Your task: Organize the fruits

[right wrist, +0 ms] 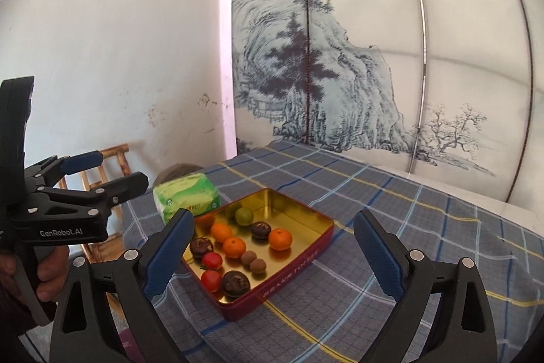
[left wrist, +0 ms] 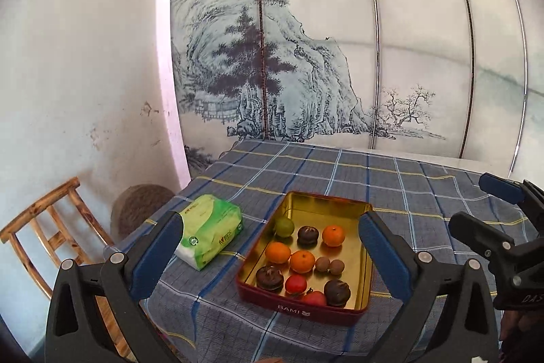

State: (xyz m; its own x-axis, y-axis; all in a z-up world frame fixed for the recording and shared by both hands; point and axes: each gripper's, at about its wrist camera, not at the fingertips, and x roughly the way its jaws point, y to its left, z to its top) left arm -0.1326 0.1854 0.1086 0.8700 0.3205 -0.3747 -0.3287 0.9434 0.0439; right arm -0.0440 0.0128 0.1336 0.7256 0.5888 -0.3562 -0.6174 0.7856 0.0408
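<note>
tissue pack (right wrist: 185,198) half hidden behind left gripper (right wrist: 112,174) finger.

The shallow rectangular metal tin (left wrist: 366,274) has a glossy gold inside; the blue checked tablecloth (left wrist: 408,193) is matt woven cloth; the green tissue pack (left wrist: 210,232) looks like shiny plastic film.

1. Left gripper (left wrist: 268,257) – jaws spread wide, nothing between the pads, tilted slightly downward.
2. Right gripper (right wrist: 272,254) – also wide open and empty, same slight tilt.
3. A hand (right wrist: 47,274) wraps the left gripper's handle.
</note>
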